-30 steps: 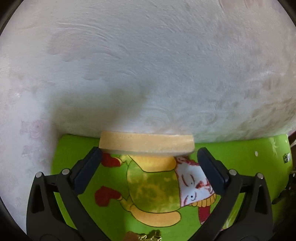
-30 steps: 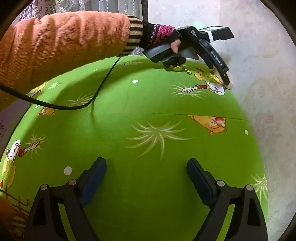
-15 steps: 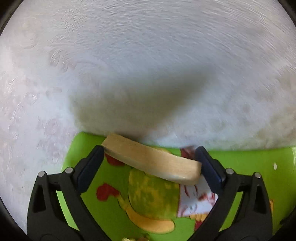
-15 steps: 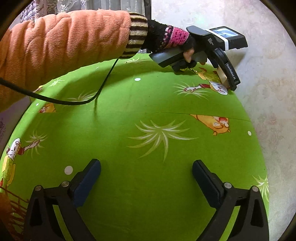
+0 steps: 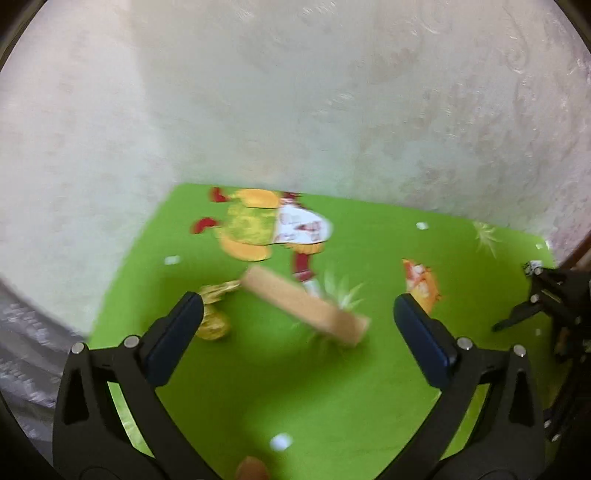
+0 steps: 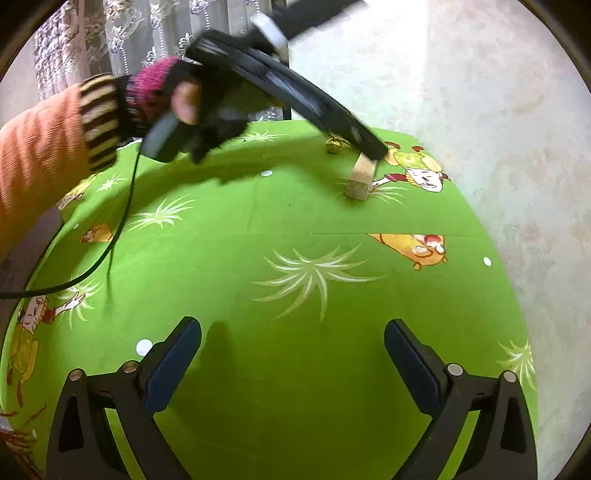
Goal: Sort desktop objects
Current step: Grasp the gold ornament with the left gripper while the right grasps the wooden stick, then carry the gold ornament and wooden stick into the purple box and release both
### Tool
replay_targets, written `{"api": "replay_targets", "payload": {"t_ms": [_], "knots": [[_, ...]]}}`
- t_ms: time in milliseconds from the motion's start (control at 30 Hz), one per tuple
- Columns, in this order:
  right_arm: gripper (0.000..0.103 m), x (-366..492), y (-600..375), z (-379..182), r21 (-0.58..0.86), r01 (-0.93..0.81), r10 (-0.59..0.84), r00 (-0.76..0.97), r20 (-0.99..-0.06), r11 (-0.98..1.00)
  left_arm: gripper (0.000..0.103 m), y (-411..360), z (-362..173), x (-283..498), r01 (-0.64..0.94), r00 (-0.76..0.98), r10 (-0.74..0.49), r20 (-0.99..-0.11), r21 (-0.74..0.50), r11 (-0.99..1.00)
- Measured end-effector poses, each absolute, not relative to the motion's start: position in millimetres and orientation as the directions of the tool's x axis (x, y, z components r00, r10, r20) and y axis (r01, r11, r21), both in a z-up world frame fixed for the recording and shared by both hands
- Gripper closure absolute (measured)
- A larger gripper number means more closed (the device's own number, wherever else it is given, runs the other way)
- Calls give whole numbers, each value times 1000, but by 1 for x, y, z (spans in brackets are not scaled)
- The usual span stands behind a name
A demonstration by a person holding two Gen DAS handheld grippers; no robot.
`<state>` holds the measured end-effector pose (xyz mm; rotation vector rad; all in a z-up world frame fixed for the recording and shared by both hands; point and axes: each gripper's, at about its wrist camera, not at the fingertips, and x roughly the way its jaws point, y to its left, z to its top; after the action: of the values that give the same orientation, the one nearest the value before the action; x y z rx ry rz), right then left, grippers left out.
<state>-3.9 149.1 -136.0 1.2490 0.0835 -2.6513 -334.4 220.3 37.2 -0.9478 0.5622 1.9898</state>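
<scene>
A pale wooden block [image 5: 306, 304] stands tilted, its lower end on the green cartoon tablecloth [image 5: 332, 387], blurred in the left wrist view. My left gripper [image 5: 297, 325] is open, with the block between and beyond its fingers, apart from both pads. In the right wrist view the block [image 6: 360, 177] has one end on the cloth and its top right at the left gripper's tip [image 6: 373, 149]. A small gold bell [image 5: 212, 317] lies by the left finger; it also shows in the right wrist view [image 6: 332, 146]. My right gripper [image 6: 291, 354] is open and empty over the near cloth.
The cloth covers a table [image 6: 498, 280] whose right and far edges drop to a pale patterned floor [image 6: 517, 110]. A black cable [image 6: 110, 243] trails across the left of the cloth. A curtain [image 6: 129, 33] hangs behind. A small brown object [image 5: 251, 469] lies at the bottom edge.
My left gripper has pulled back and up from the table's far edge. The wooden block went from held across the jaws to standing free on the cloth. The right gripper barely moved.
</scene>
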Motion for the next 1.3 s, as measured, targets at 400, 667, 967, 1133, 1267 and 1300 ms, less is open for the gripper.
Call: {"api": "replay_targets", "payload": {"t_ms": [400, 667, 967, 1133, 1267, 1300], "knots": [[12, -165, 177, -130, 40, -40, -10, -578, -816, -998, 0, 177, -6, -385, -552, -540, 288, -791, 74, -831], [66, -176, 190, -144, 3, -23, 11, -596, -803, -1000, 42, 191, 8, -397, -616, -498, 309, -810, 79, -784], [83, -146, 201, -149, 25, -5, -17, -627, -779, -1000, 82, 186, -2, -380, -609, -420, 329, -846, -6, -793], [83, -131, 205, -136, 95, -14, -65, -631, -773, -995, 82, 160, 1, -341, -517, -448, 287, -847, -16, -856], [83, -111, 198, -130, 114, 7, -93, -622, -778, -993, 82, 153, 3, -297, -457, -498, 235, -834, 23, -889], [83, -109, 196, -130, 118, 13, -100, -620, -778, -993, 82, 149, 4, -285, -433, -505, 231, -831, 13, -901]]}}
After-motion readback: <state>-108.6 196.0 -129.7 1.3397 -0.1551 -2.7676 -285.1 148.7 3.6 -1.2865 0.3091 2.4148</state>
